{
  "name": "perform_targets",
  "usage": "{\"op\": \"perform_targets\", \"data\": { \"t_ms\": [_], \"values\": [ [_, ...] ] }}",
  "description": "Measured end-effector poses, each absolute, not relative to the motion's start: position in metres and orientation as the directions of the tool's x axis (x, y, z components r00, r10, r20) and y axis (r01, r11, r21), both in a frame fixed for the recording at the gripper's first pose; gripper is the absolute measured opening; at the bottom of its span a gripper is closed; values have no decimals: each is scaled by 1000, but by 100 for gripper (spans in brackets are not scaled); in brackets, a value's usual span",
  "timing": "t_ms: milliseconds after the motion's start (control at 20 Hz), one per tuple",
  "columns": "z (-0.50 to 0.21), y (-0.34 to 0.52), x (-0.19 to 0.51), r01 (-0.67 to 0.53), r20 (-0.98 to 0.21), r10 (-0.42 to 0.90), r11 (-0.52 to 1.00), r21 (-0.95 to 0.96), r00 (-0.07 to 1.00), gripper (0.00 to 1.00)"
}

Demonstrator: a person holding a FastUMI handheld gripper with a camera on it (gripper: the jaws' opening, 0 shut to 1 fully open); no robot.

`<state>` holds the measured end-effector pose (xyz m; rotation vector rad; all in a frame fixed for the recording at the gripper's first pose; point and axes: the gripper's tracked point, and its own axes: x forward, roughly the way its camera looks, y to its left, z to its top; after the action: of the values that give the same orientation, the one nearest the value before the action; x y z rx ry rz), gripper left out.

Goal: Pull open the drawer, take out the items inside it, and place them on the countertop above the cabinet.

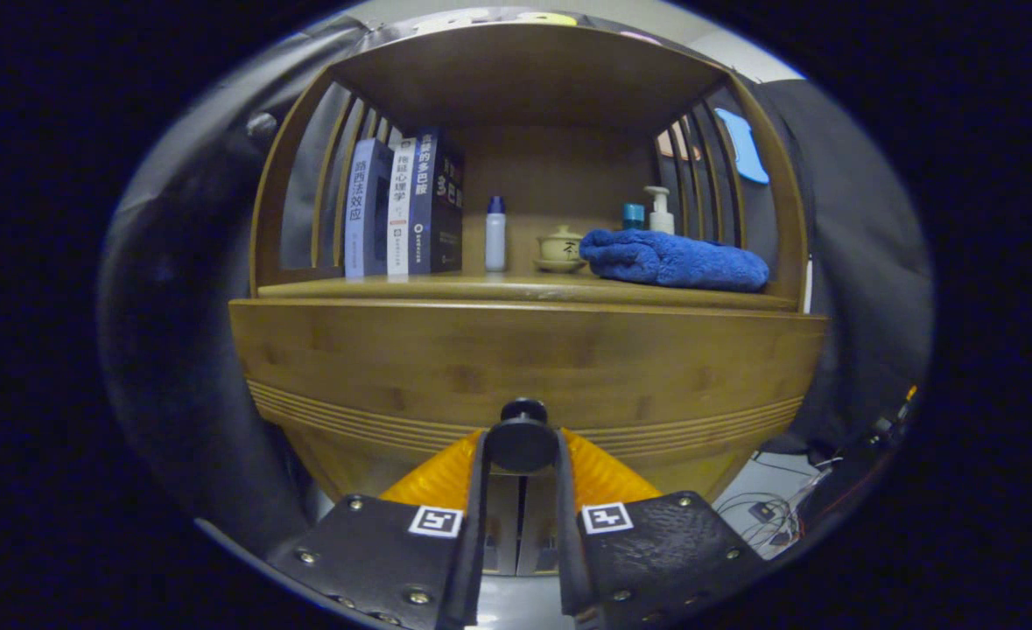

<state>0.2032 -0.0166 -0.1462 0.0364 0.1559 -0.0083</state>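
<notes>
Gripper view: the drawer knob (523,435) sits right between the fingertips of the gripper (523,451), which are drawn in narrow against its two sides, so the drawer front (524,359) faces the tool squarely and the pull should run straight back. Above it on the countertop (445,287) stand books (403,210), a small bottle (495,233), a lidded cup (560,246) and a blue towel (673,260); nothing blocks the pull.

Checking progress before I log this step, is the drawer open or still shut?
Shut. The drawer front sits flush with the cabinet, with no gap and no interior showing. The gripper has its jaws closed on the knob.
</notes>
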Motion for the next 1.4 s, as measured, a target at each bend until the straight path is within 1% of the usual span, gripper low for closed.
{"op": "perform_targets", "data": {
  "t_ms": [100,250,350,400,550,600,700,850,1050,1250,1400],
  "values": [
    [-148,-16,202,18,-191,-1,996,87,982,25],
    [-146,-17,198,21,-174,-7,997,76,985,25],
    [-147,-17,203,7,-155,6,996,83,988,31],
    [-148,-15,208,-5,-153,21,995,101,988,38],
    [-151,-14,226,-38,-200,76,981,190,977,40],
    [-150,-14,235,-43,-175,76,981,188,982,40],
    [-148,-13,225,-36,-182,62,989,144,981,29],
    [-149,-15,209,-15,-189,31,997,82,981,29],
    [-148,-16,168,12,-159,-3,999,53,987,29],
    [-150,-15,128,15,-177,-3,998,68,984,29],
    [-156,-15,101,18,-188,-13,999,28,982,29]
  ]
}}
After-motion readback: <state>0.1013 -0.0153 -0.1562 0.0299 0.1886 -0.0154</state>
